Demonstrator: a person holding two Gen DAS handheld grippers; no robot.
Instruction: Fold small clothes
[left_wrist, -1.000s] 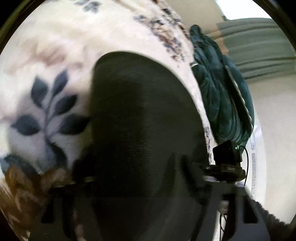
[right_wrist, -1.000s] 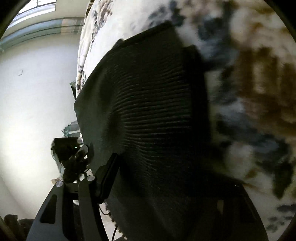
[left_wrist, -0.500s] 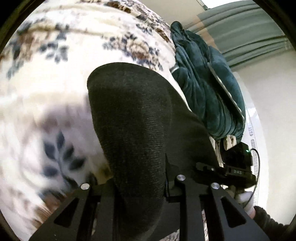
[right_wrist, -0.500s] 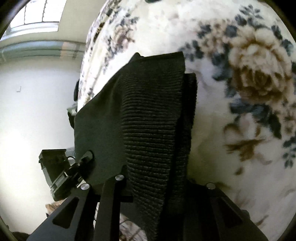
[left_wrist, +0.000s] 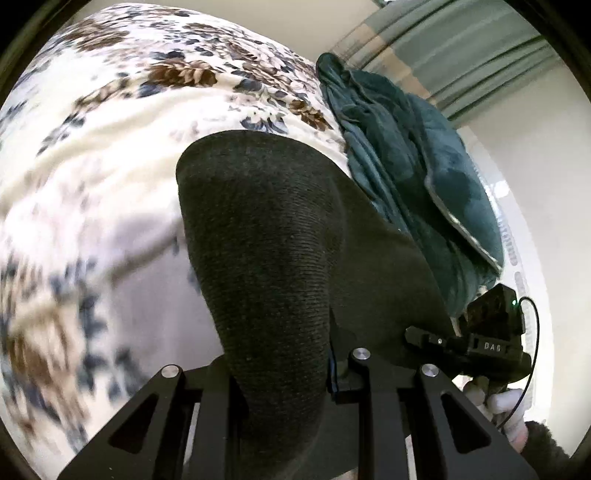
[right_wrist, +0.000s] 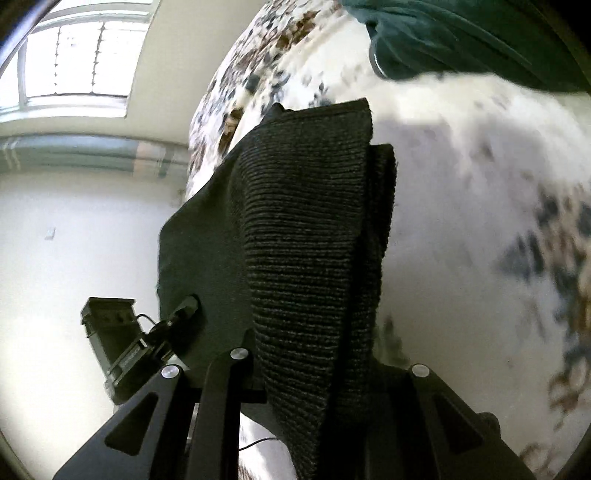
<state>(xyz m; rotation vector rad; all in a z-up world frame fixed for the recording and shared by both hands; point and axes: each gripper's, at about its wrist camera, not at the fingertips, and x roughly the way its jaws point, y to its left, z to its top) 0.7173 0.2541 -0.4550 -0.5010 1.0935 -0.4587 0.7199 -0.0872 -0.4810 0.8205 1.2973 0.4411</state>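
Dark knit garment (left_wrist: 273, 236) pinched between both grippers' narrowed jaws, left gripper (left_wrist: 280, 373) and right gripper (right_wrist: 306, 373), hanging above floral blanket (left_wrist: 110, 147); both angled downward.

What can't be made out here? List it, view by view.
- Left wrist: left gripper fingertips, buried under the dark knit.
- Left wrist: bedspread pattern at lower left, blurred.
- Right wrist: right gripper fingertips, covered by knit.
- Both views: the garment's type and full outline, cut off by the frame.
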